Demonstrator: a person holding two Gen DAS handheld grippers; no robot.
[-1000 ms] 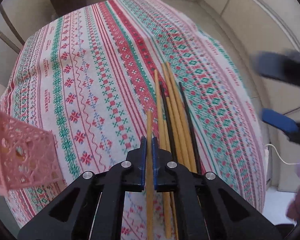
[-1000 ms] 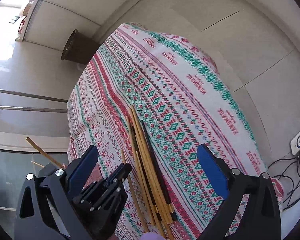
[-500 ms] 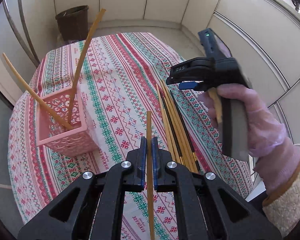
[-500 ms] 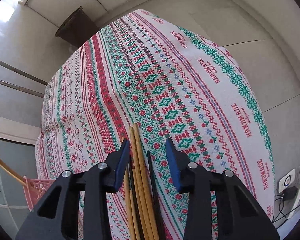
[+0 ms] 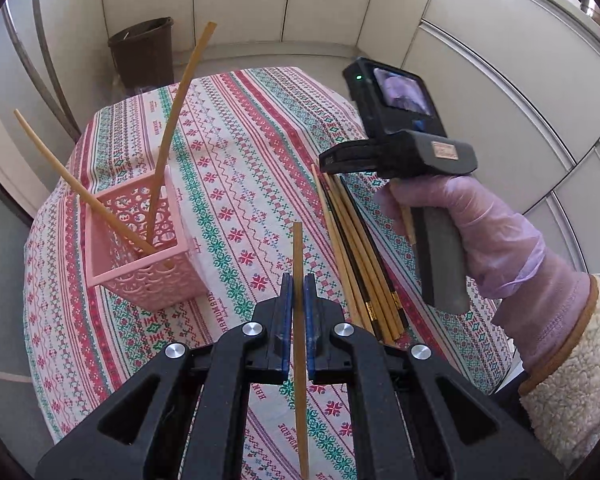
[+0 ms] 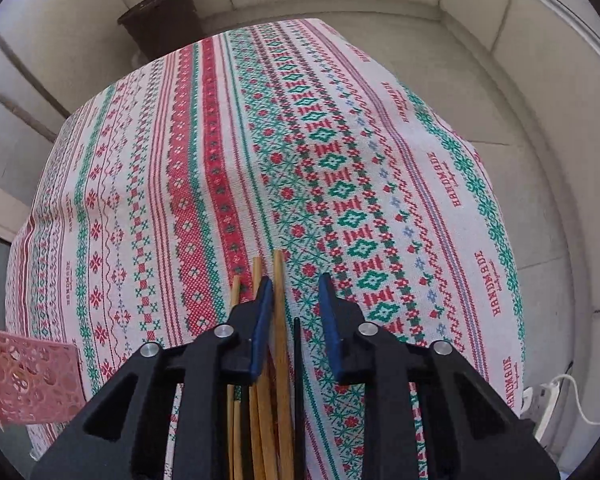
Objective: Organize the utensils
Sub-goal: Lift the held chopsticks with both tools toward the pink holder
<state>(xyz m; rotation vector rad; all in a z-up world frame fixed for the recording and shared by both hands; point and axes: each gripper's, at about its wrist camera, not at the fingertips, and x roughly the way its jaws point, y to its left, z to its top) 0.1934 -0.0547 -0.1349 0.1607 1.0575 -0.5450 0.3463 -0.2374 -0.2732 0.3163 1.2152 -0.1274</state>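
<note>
Two chopsticks stand in the basket (image 5: pixel 140 256). The left gripper (image 5: pixel 299 312) grips a third chopstick (image 5: pixel 299 280); right gripper (image 6: pixel 294 320) fingers are closing around one from the pile (image 5: pixel 360 256) beside the basket.

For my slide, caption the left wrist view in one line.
Left tool grips one wooden chopstick above the patterned tablecloth, beside a pink lattice basket already holding two.

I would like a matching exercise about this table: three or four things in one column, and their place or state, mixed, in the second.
Things:
1. left gripper
2. pink basket
3. chopstick bundle
4. brown bin

States:
A. lies flat on the tablecloth
B. stands on the floor behind the table
C. holds two leaning chopsticks
D. shut on one chopstick

Pairs: 1-D, 2-C, 3-A, 4-B
</note>
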